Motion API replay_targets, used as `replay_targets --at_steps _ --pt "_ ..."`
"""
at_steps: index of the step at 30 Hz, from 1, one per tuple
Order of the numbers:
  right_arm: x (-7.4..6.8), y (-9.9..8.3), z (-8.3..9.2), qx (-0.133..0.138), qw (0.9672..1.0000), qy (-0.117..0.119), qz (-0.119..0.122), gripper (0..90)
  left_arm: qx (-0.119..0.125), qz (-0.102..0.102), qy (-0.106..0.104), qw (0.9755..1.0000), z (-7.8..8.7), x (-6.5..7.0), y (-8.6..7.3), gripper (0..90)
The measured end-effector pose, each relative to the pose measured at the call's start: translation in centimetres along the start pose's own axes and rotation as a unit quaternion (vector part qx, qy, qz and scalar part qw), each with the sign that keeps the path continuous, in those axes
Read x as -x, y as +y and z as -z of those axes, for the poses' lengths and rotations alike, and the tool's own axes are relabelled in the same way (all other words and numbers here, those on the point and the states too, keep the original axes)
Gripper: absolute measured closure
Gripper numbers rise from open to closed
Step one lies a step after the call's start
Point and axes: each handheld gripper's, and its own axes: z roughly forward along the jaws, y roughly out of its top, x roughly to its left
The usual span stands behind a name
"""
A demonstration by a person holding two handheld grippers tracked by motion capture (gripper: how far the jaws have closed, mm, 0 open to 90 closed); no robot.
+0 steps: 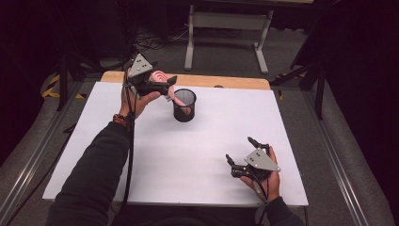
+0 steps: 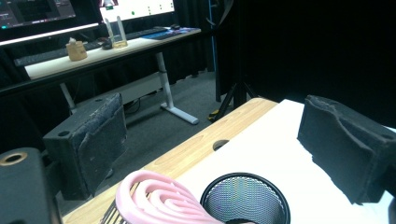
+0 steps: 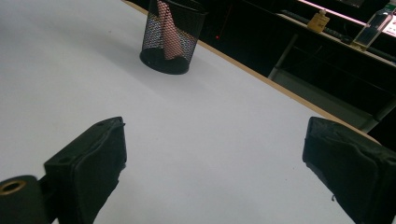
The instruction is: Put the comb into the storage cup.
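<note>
A black mesh cup (image 1: 182, 116) (image 2: 278, 201) (image 3: 187, 43) stands on the far part of the white tabletop (image 1: 188, 160). A pink ribbed brush (image 1: 161, 76) (image 2: 156, 201) (image 3: 165, 32) leans in it, handle down, with its head sticking out over the rim toward the left. My left gripper (image 1: 168, 87) (image 2: 219, 140) hovers at the brush's head, open, its pads wide apart on either side and not touching the brush. My right gripper (image 1: 240, 149) (image 3: 215, 163) rests open near the front right of the table, with nothing between its jaws.
A wooden strip (image 1: 226, 81) with a small hole (image 2: 220, 144) borders the table's far edge. Beyond it on the floor stands a white-legged desk (image 1: 226, 28) bearing monitors and small items (image 2: 77, 50). Dark stands and cables flank the table.
</note>
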Motion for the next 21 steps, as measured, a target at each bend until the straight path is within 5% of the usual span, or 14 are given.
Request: replay_targets --at_steps 21 --pt "-0.1 0.1 0.1 0.006 1.0 -0.001 -0.002 7.0 -0.002 -0.031 -0.01 0.9995 1.4 0.9 0.2 6.9"
